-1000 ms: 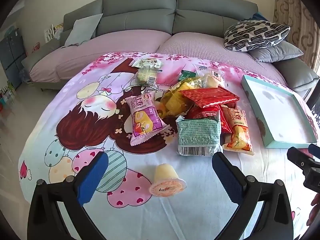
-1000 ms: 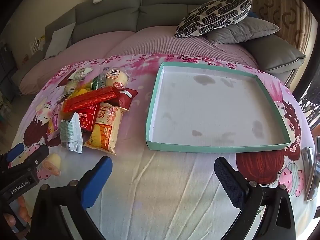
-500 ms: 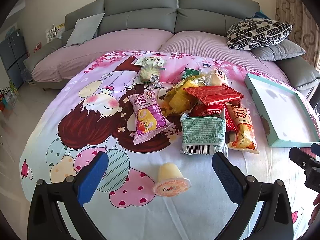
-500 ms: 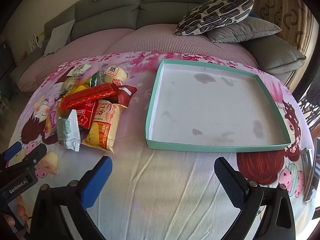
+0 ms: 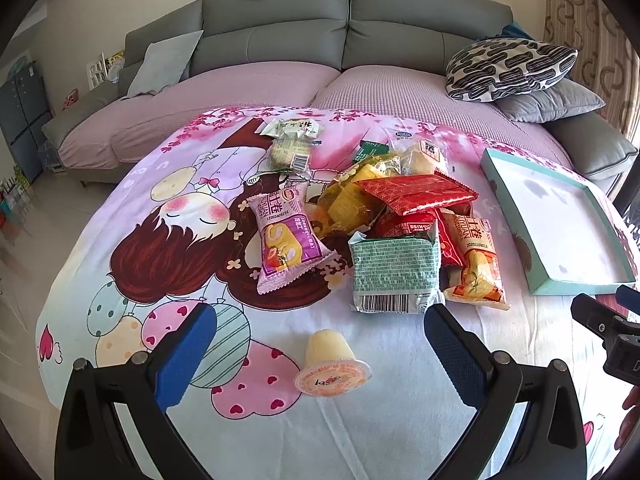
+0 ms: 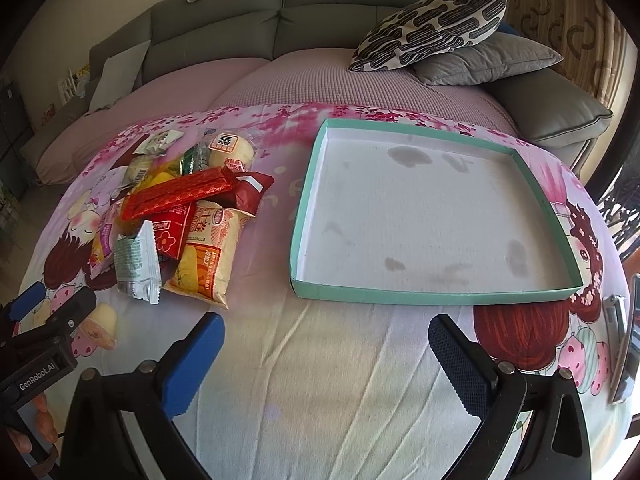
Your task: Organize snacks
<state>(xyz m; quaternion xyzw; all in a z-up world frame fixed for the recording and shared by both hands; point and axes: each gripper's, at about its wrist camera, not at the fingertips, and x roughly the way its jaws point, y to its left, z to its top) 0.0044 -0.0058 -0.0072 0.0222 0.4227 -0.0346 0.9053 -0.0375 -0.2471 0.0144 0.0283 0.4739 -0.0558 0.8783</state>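
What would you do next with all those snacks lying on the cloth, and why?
Probably lower the left hand-held gripper onto the jelly cup: it lies alone on its side, right between the open fingers, apart from the snack pile. The tray holds nothing yet.

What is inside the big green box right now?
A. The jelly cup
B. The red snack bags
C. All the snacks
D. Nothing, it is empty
D. The box shows only its bare white bottom; the snack pile lies on the sheet to its left, and the jelly cup sits apart in front of the left fingers.
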